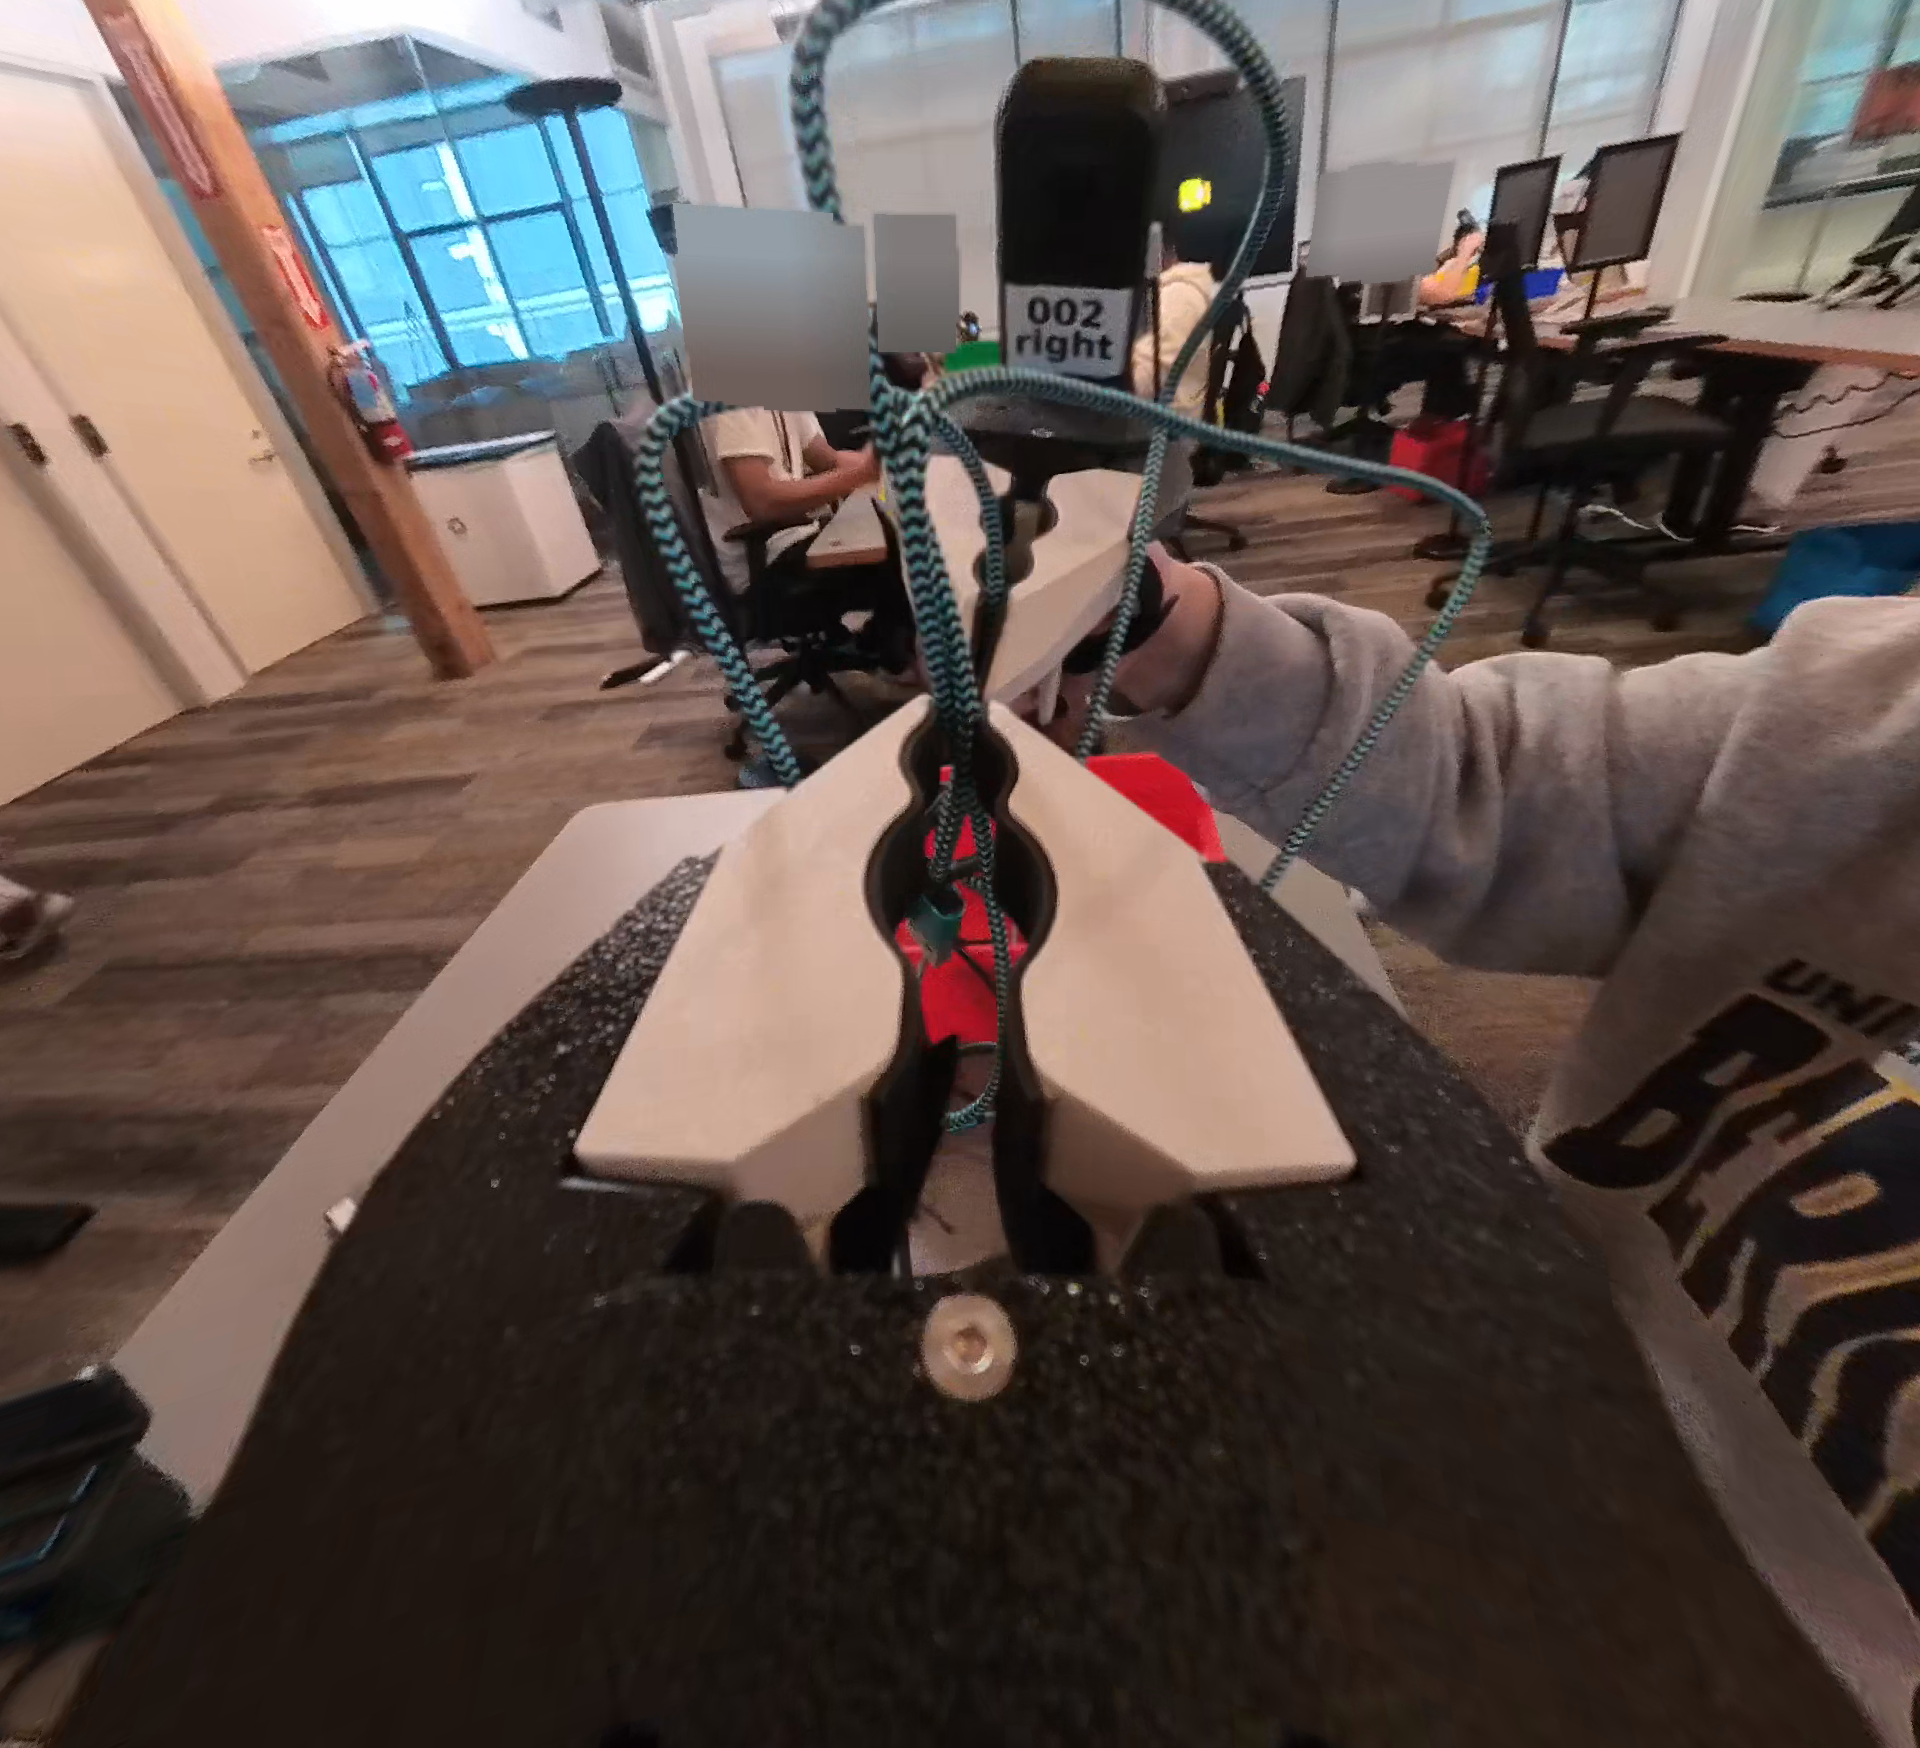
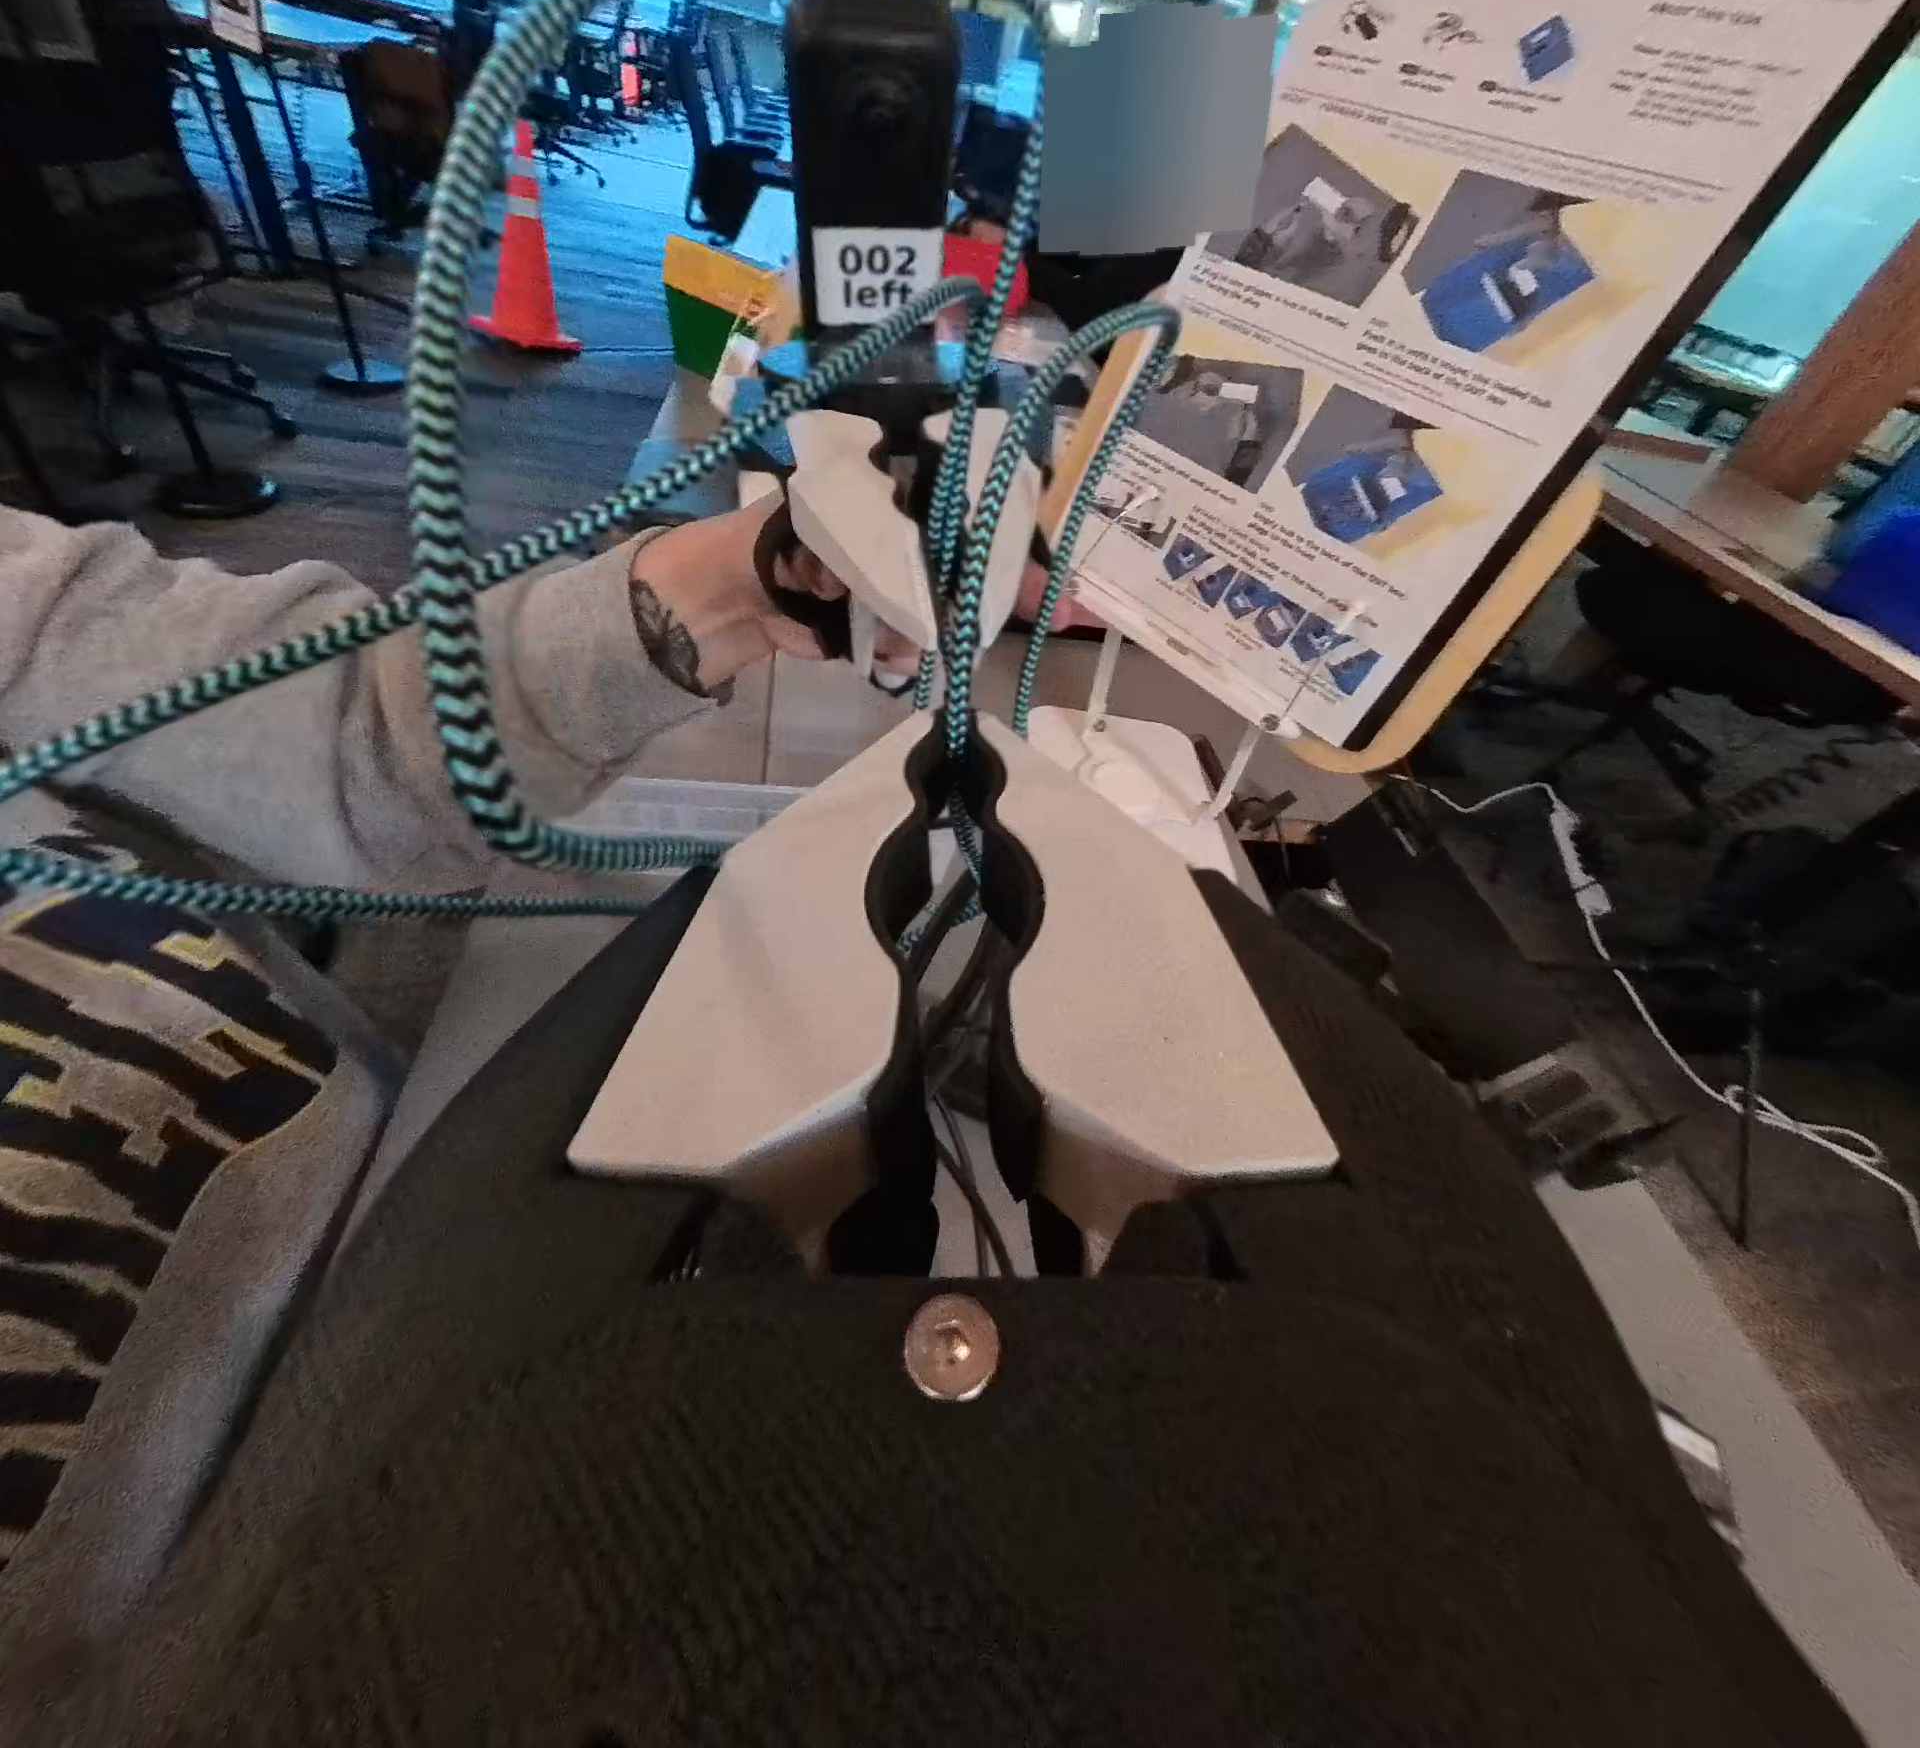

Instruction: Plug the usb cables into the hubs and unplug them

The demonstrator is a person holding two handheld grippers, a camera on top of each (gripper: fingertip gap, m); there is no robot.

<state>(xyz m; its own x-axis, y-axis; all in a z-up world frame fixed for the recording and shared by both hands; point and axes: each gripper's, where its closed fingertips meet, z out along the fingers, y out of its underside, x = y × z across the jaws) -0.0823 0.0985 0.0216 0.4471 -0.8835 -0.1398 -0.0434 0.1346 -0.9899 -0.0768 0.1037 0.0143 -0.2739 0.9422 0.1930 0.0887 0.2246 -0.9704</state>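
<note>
Left tool [image 1: 961, 742] and right tool [image 2: 961, 742] face each other tip to tip above the counter [image 1: 665, 825], both clamped on one teal braided usb cable [image 1: 935, 555] (looping loosely overhead) held between them

Each wrist camera looks forward along its own jaws, close up. The two views face each other, sharing the teal braided cable [image 1: 940, 555] [image 2: 971, 535] strung between them.

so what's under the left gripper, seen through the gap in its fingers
Through the left gripper, a red block shows beneath the teal braided cable, with a small teal connector hanging there. The fingers cover the rest.
</note>
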